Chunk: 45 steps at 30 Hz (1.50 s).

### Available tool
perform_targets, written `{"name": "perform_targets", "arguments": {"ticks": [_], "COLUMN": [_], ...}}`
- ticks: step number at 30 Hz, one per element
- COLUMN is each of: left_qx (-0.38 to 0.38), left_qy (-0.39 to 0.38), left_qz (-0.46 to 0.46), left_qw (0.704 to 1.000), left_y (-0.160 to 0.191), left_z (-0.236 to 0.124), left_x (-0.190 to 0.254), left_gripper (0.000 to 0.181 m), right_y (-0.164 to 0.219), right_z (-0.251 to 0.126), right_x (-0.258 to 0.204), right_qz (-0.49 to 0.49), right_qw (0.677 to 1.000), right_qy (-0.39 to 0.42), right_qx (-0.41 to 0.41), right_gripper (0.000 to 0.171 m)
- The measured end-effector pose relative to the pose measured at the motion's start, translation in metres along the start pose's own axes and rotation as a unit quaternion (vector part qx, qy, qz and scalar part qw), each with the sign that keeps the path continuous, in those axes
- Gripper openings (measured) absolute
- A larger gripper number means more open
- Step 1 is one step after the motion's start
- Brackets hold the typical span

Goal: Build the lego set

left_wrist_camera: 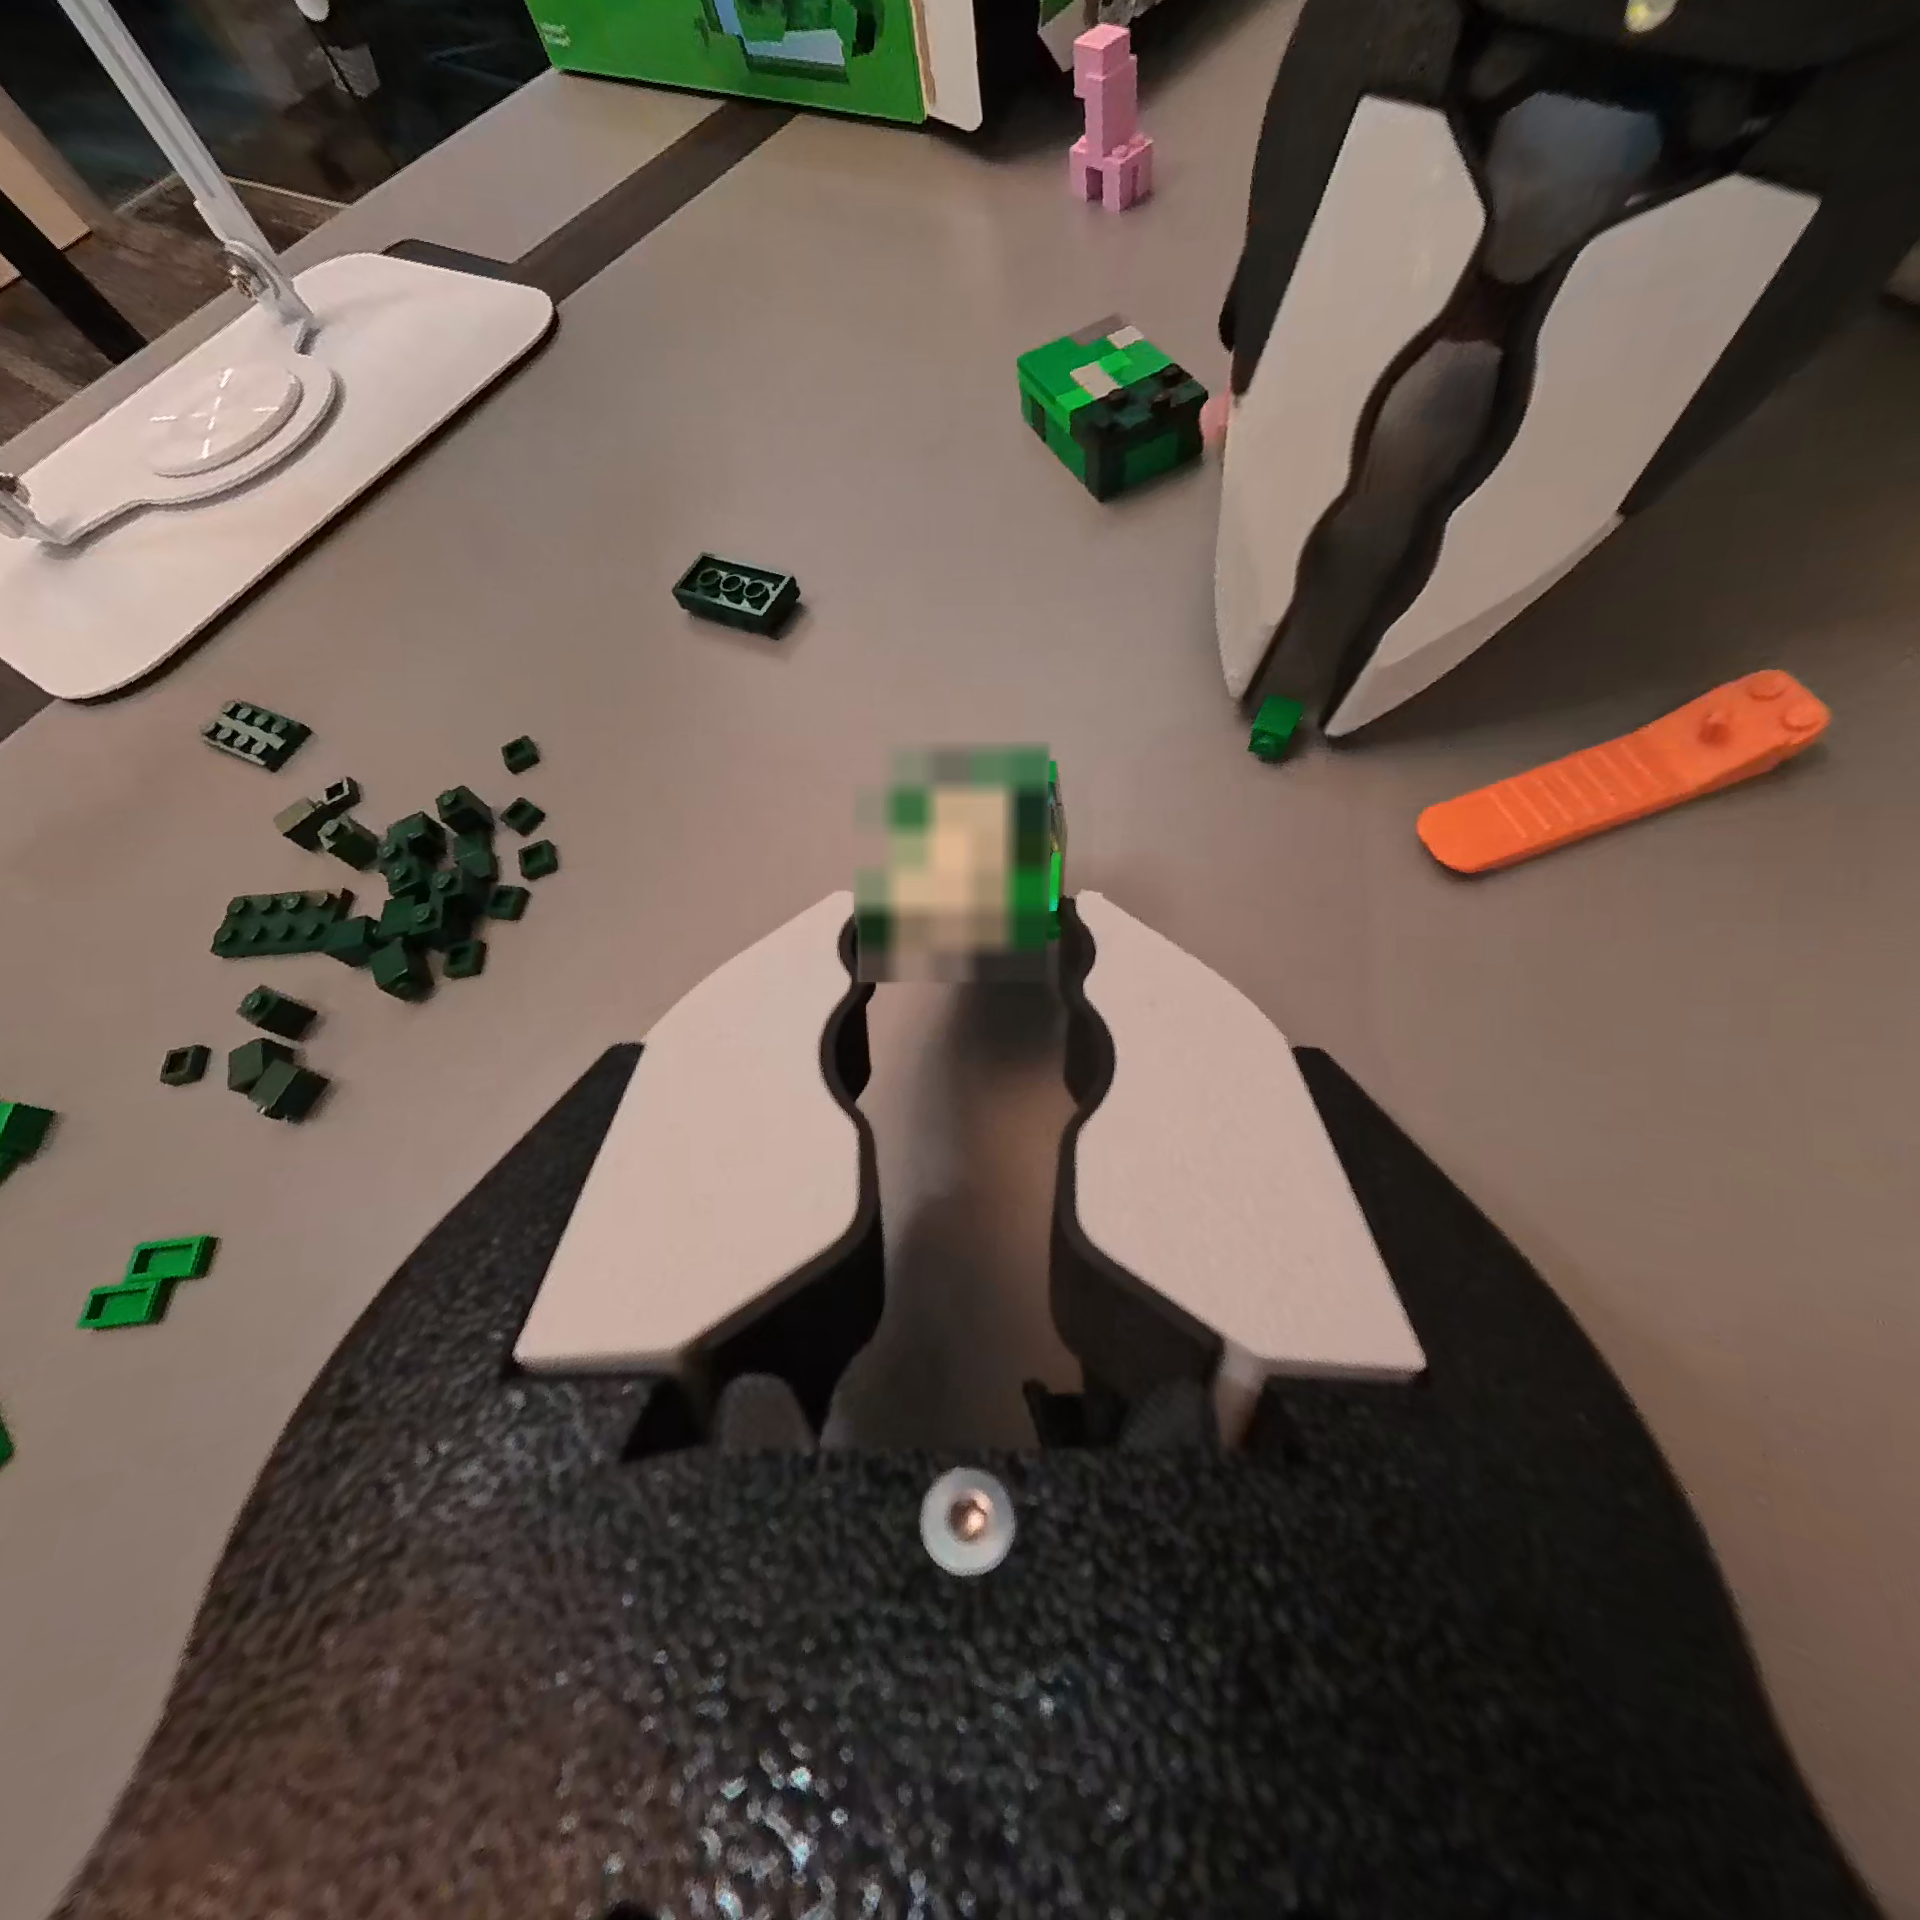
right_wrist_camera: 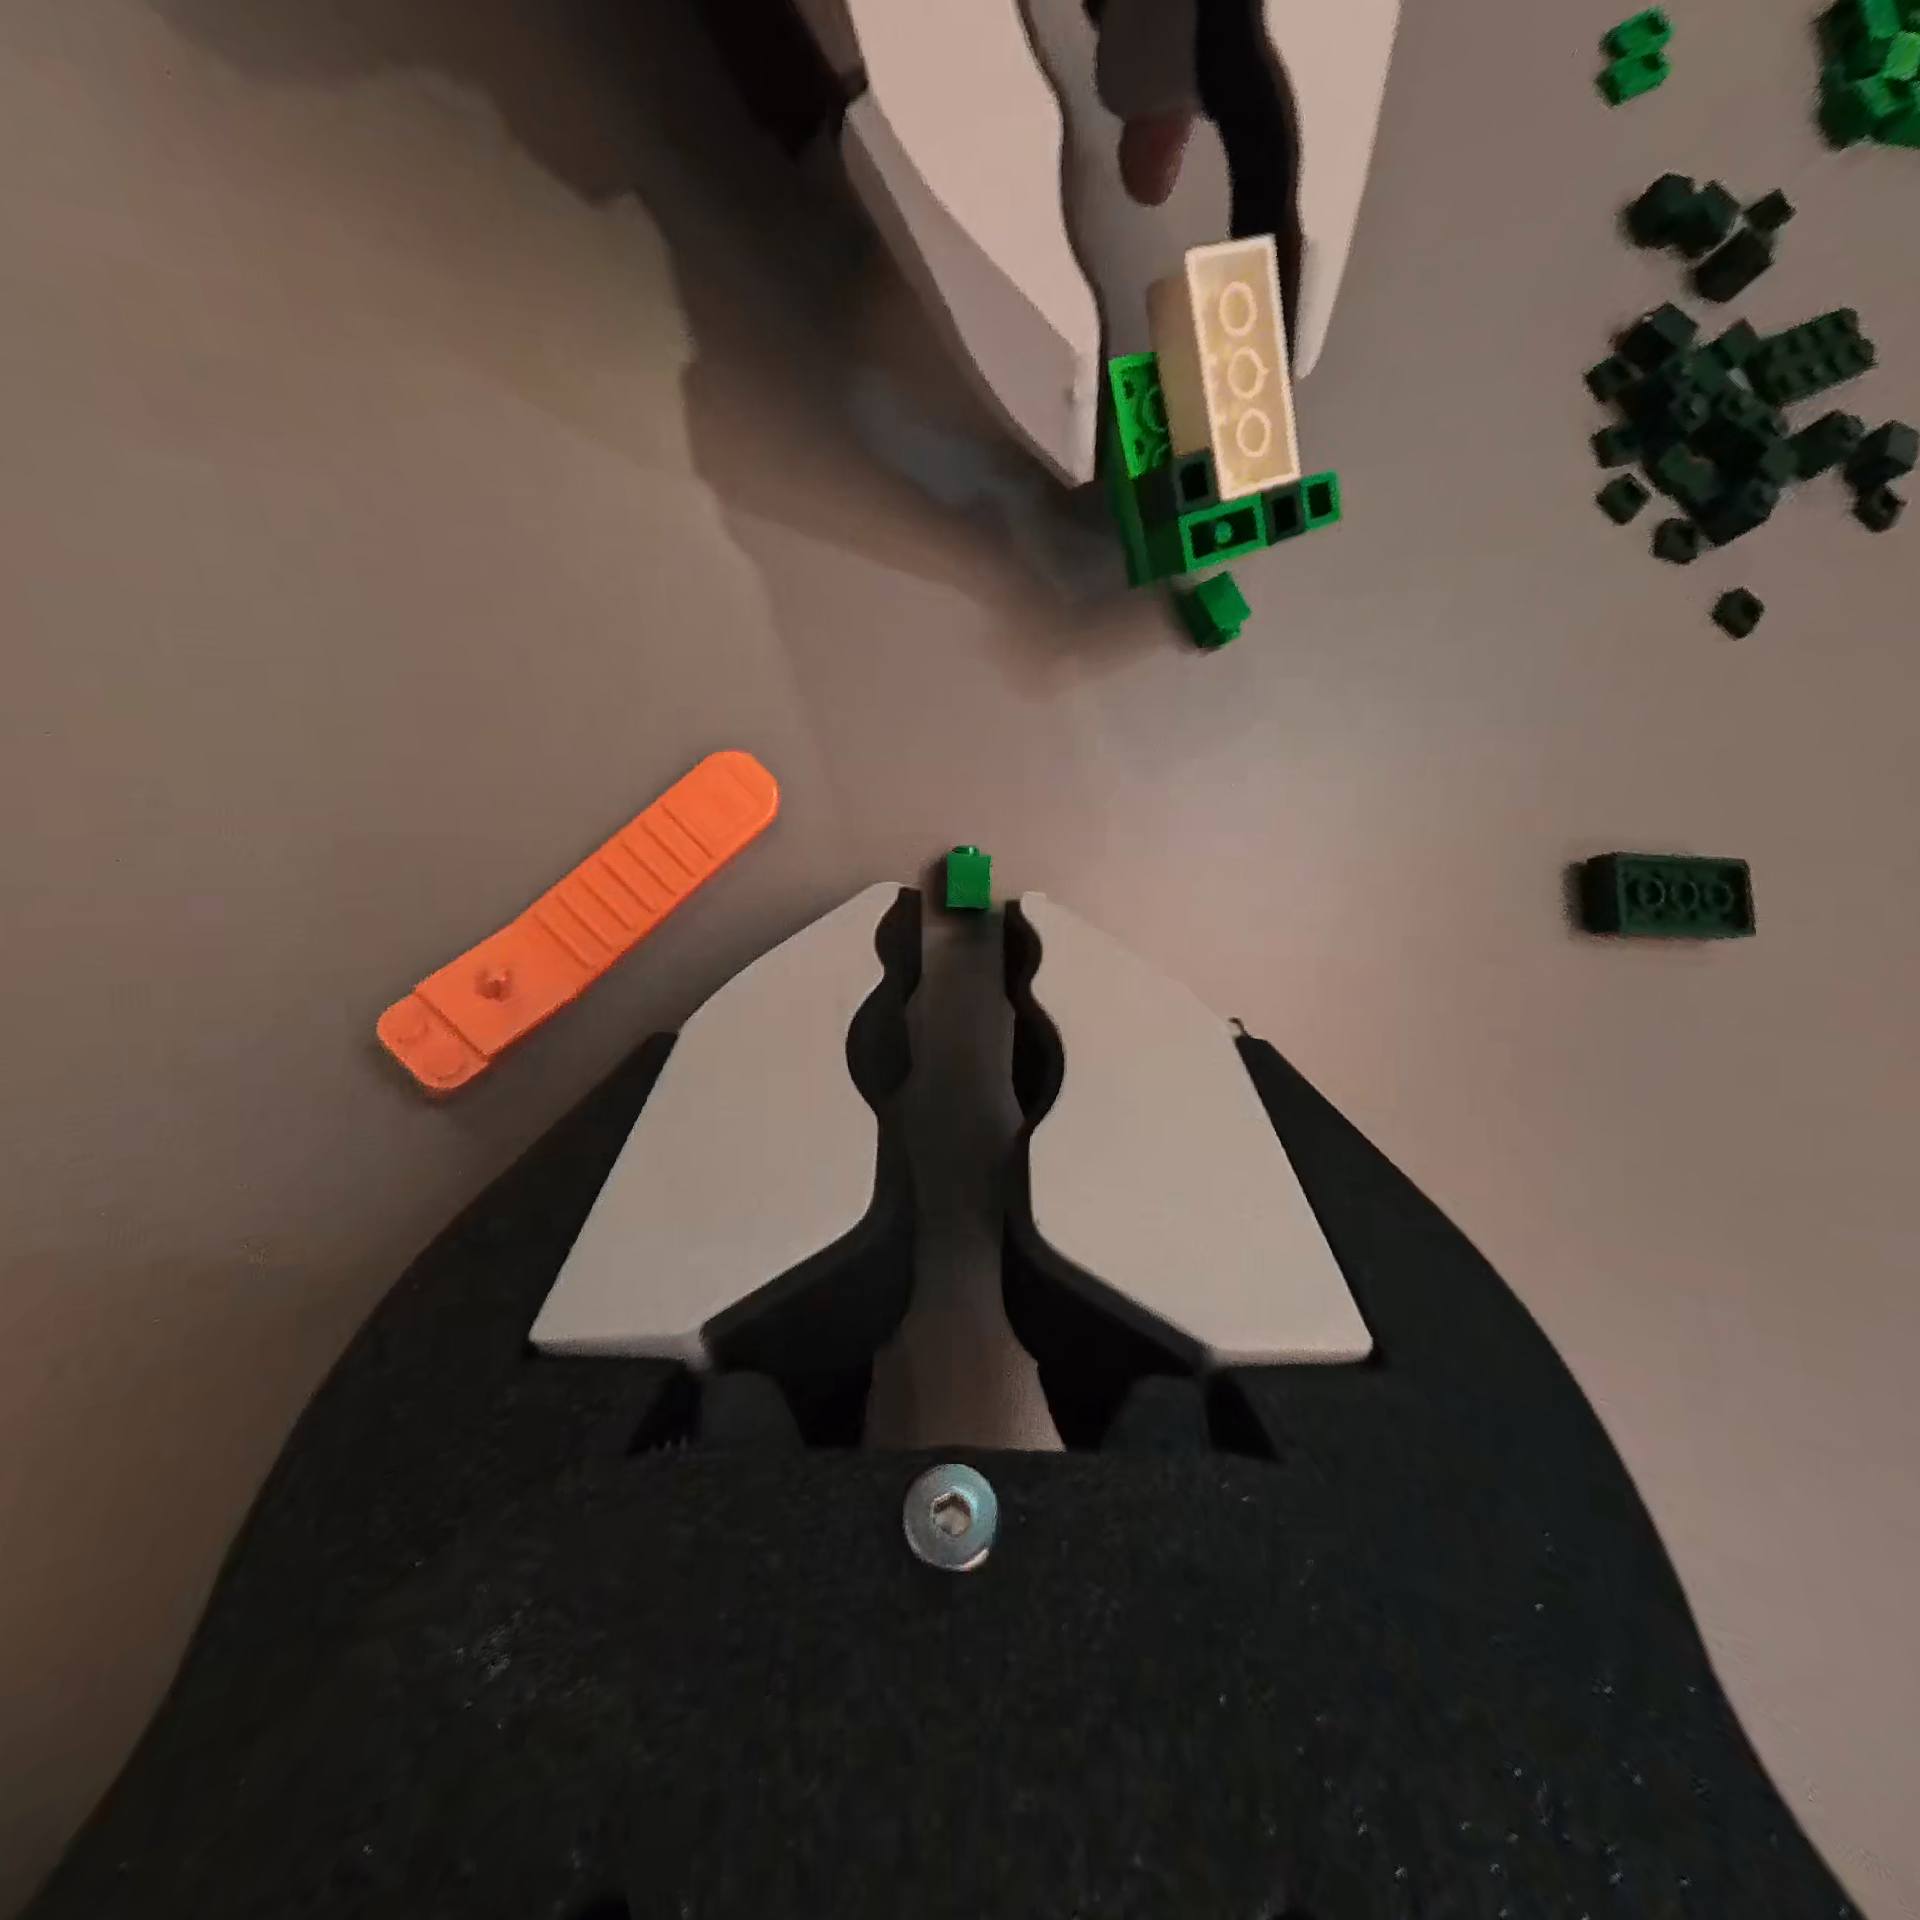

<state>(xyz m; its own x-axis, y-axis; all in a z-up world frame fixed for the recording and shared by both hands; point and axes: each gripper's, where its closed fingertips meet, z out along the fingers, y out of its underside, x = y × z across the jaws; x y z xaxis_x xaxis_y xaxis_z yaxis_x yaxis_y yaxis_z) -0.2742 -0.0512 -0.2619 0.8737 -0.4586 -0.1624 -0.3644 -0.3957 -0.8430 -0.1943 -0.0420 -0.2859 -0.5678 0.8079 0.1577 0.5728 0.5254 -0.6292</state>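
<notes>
Left gripper [left_wrist_camera: 961, 914]: my fingers are clenched on a partly built lego assembly [right_wrist_camera: 1216, 457], held clear above the table [left_wrist_camera: 831, 416].
Assembly: from my right wrist view I see a cream brick with three ringed sockets on its underside, seated on bright green and dark green bricks, with one small green piece hanging off the low end. In my left wrist view it is masked by a mosaic patch.
Right gripper [right_wrist_camera: 961, 904]: my fingers stand slightly apart, tips down at the table, with a tiny green brick [right_wrist_camera: 968, 879] just beyond them; I cannot tell whether they touch it, so it looks released.
Tiny brick: glossy, square, a single stud.
Fingers: smooth pale grey plates with wavy black inner edges, set in a rough, pebbled black body.
Brick separator [left_wrist_camera: 1621, 769]: orange, flat, ribbed wedge, lying just beside my right gripper.
Loose pieces [left_wrist_camera: 405, 883]: a heap of small dark green bricks and plates towards my left edge of the table.
Dark green brick [left_wrist_camera: 738, 592]: lies alone, underside up.
Green block [left_wrist_camera: 1112, 410]: a stacked cube further back on the table.
Pink figure [left_wrist_camera: 1110, 120]: upright near the far edge of the table.
Table: matte grey, smooth.
</notes>
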Motion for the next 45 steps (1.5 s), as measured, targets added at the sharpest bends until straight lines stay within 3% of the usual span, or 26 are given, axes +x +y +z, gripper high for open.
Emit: {"name": "perform_targets", "arguments": {"ticks": [9,28,36,41,45], "left_qx": [-0.007,-0.019,-0.152,-0.242,-0.287], "left_qy": [0.006,0.028,0.113,0.199,0.217], "left_qz": [0.01,0.008,0.095,0.09,0.091], "left_qw": [1.0,0.999,0.977,0.945,0.929], "left_y": [0.001,0.004,-0.008,-0.021,-0.021], "left_z": [0.001,0.002,-0.014,-0.028,-0.025], "left_x": [0.003,0.012,0.036,0.042,0.045], "left_gripper": [0.035,0.035,0.035,0.034,0.035], "right_y": [-0.005,-0.004,-0.054,-0.073,-0.077], "right_z": [-0.01,-0.002,-0.025,-0.03,-0.03], "right_x": [0.003,0.001,0.002,-0.003,-0.013], "right_qz": [0.075,0.047,-0.003,0.002,-0.016], "right_qw": [0.992,0.996,0.996,0.996,0.997], "right_qy": [0.001,-0.03,-0.029,-0.045,-0.045], "right_qx": [0.103,0.064,0.08,0.074,0.064], "right_gripper": [0.014,0.008,0.007,0.007,0.007]}}
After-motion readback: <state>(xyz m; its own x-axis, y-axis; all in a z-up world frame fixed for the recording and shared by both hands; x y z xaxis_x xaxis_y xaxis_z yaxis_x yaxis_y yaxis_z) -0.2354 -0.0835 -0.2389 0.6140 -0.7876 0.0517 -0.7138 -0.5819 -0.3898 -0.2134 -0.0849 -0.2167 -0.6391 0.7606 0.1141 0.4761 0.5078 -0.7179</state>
